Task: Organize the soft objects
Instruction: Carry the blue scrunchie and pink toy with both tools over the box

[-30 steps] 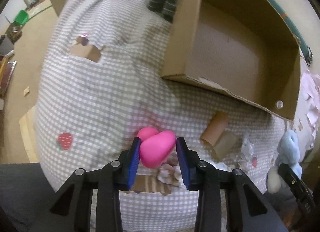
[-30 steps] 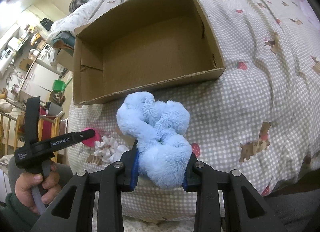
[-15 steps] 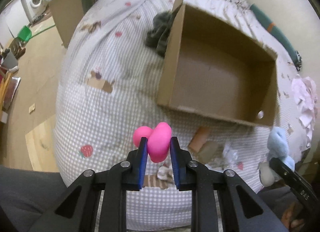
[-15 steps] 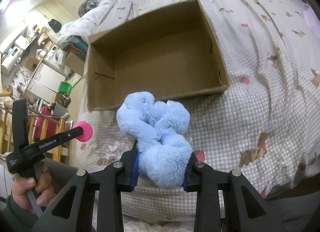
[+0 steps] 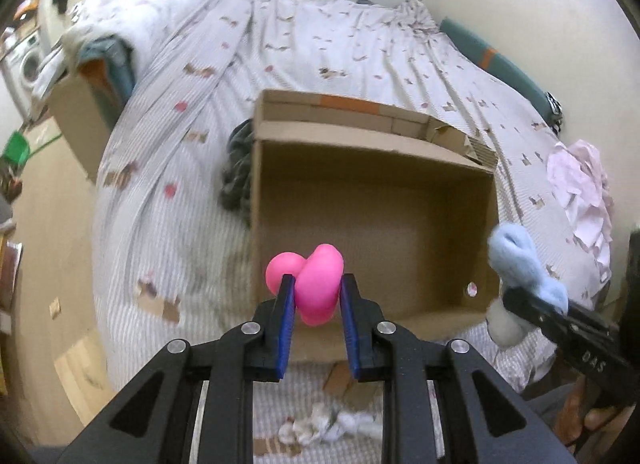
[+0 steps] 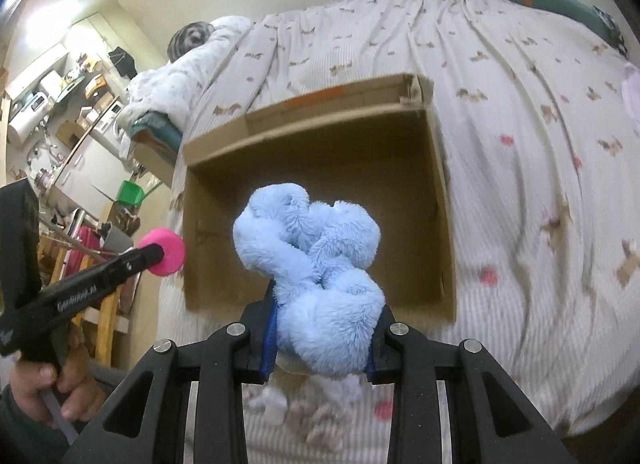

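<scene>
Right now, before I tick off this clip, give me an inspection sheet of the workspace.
Surface: bed with a checked, printed bedspread, rumpled.
Job's things: open cardboard box on the bed, nothing seen inside; pink heart-shaped toy and blue plush toy both held in the air near it.
Clutter: dark cloth against the box's left wall; white crumpled scraps and cardboard bits by the near edge; pink cloth at right.
Grippers: left gripper shut on the pink toy; right gripper shut on the plush.
Cables: nothing seen.
Surroundings: washing machine, green tub, shelves, wooden floor.
</scene>
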The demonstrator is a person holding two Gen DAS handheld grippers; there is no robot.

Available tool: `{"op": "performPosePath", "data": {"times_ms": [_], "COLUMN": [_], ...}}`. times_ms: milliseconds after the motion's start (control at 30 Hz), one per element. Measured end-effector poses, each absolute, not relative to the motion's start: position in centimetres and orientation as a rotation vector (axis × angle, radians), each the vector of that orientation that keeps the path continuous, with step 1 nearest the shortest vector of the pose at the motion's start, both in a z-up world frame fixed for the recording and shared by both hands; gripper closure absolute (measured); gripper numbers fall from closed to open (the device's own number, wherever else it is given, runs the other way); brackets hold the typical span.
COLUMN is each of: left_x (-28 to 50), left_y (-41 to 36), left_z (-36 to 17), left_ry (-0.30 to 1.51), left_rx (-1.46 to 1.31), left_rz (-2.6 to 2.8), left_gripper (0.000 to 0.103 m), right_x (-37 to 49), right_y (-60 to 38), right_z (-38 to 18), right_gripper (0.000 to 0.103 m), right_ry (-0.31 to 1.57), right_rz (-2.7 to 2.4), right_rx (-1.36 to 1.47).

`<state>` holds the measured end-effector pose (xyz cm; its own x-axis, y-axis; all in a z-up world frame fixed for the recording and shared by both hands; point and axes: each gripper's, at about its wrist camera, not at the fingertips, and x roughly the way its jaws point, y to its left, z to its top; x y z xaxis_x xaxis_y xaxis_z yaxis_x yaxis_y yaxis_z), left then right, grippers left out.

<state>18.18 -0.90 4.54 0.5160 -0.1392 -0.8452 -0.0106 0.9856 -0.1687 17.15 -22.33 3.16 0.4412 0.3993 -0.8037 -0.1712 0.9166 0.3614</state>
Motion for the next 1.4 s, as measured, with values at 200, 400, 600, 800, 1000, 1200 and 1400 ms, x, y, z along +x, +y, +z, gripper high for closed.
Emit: {"op": "performPosePath", "data": {"times_ms": [200, 400, 600, 800, 1000, 1200, 1400], "left_x": [20.6, 21.8, 22.1, 22.1, 22.3, 22.5, 22.3], "left_y": [-2.8, -3.5, -3.7, -3.8, -3.2, -3.4, -3.8], "left_z": [1.9, -1.6, -3.9, -4.8, -4.7, -4.8, -4.6], "left_ry": [1.035, 1.072, 1.1, 1.122, 1.107, 1.116, 1.106], "left_rx": [-0.11, -0.09, -0.071, -0.059, -0.092, -0.077, -0.056], "left_rz": [-0.085, -0.092, -0.092, -0.08, -0.077, -0.061, -0.065], "left_gripper": [0.083, 0.083, 0.083, 0.083, 0.083, 0.083, 0.083], "right_x": [20.1, 21.2, 22.2, 22.8, 23.2, 24.1, 23.9], "right_y": [-21.6, -21.2, -20.7, -20.4, -19.6, -19.5, -19.9], "right_z": [1.3, -2.2, -4.5, -5.1, -6.4, -6.7, -6.1], "right_gripper": [0.069, 0.069, 0.069, 0.069, 0.068, 0.065, 0.062], "right_ry": [1.05, 1.112, 1.169, 1.187, 1.232, 1.242, 1.228], "right_rz": [0.34, 0.321, 0.308, 0.293, 0.296, 0.287, 0.295], "right_rx": [0.236, 0.238, 0.195, 0.148, 0.142, 0.152, 0.167]}}
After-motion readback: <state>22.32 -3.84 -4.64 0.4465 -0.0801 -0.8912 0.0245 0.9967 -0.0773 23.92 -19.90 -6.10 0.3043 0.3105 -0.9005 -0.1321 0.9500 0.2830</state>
